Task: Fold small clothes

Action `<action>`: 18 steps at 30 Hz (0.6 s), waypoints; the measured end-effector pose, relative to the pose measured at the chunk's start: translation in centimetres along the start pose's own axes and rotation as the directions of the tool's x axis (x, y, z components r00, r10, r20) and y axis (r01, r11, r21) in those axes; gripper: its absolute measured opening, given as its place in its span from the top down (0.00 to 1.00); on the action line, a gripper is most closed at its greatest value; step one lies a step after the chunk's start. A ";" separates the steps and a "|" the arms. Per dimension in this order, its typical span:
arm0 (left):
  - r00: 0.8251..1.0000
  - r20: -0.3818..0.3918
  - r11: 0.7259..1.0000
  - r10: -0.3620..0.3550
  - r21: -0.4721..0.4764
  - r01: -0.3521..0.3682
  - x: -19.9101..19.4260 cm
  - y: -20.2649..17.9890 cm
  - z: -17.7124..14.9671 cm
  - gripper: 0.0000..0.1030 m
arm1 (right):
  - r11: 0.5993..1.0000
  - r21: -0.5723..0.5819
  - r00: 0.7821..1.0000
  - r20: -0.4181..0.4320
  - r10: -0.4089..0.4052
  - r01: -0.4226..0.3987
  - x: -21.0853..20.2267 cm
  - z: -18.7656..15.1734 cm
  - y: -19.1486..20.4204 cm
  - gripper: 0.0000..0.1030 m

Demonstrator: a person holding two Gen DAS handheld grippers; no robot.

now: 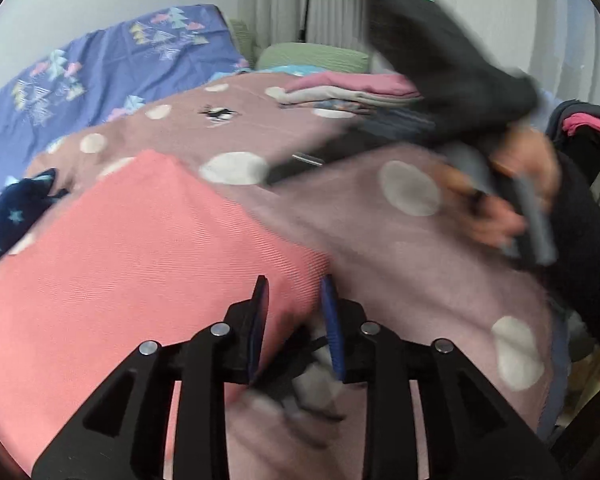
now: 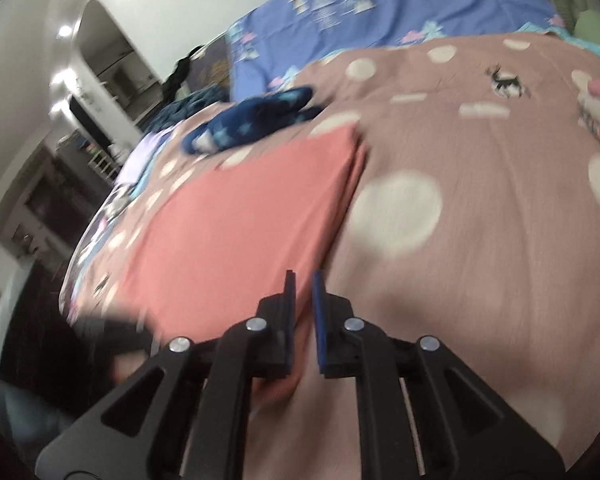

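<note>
Left wrist view: I have the left tongs [image 1: 294,294] part-open astride the near right corner of the folded pink garment [image 1: 140,248] on the bed, the right tongs [image 2: 304,292] narrowly parted and seemingly empty; I should close low, catching every layer.

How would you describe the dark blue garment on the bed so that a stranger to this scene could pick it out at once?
Start at the mauve bedspread with pale dots. On it lies a flat, folded salmon-pink cloth; just past that cloth's far edge sits the small crumpled navy garment. It alone is dark and covered in light blue stars, unlike the plain pink cloth beside it.
</note>
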State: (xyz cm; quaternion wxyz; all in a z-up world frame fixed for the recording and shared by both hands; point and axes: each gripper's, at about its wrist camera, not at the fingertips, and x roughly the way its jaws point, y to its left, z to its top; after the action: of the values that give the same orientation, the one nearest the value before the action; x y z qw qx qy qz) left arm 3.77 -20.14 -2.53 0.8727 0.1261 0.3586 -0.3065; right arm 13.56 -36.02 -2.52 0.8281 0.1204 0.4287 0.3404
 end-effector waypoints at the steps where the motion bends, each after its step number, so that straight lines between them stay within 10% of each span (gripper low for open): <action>1: 1.000 -0.001 1.000 0.016 -0.008 -0.016 -0.2 0.5 -0.3 0.74 | 1.000 0.007 1.000 -0.004 0.025 -0.025 -0.5 -1.2 0.3 0.75; 5: 0.994 -0.068 0.993 0.080 -0.082 -0.086 0.6 3.5 -1.5 0.74 | 0.998 -0.006 0.998 -0.016 0.066 -0.066 -0.8 -4.1 2.1 0.60; 8: 0.991 -0.111 0.989 0.076 -0.116 -0.089 2.1 4.1 -2.4 0.73 | 1.000 -0.005 0.998 -0.062 -0.014 0.014 1.6 -4.2 2.2 0.96; 18: 0.993 -0.116 0.995 0.032 -0.092 -0.042 1.6 2.8 -2.8 0.70 | 0.991 0.058 0.987 -0.115 -0.114 0.121 2.3 -5.2 0.8 0.98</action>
State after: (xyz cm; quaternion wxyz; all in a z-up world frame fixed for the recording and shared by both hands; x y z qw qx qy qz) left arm 4.90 -17.45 -5.69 0.8612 0.1087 0.4197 -0.2652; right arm 9.93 -34.38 -6.70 0.8172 0.1025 0.4915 0.2829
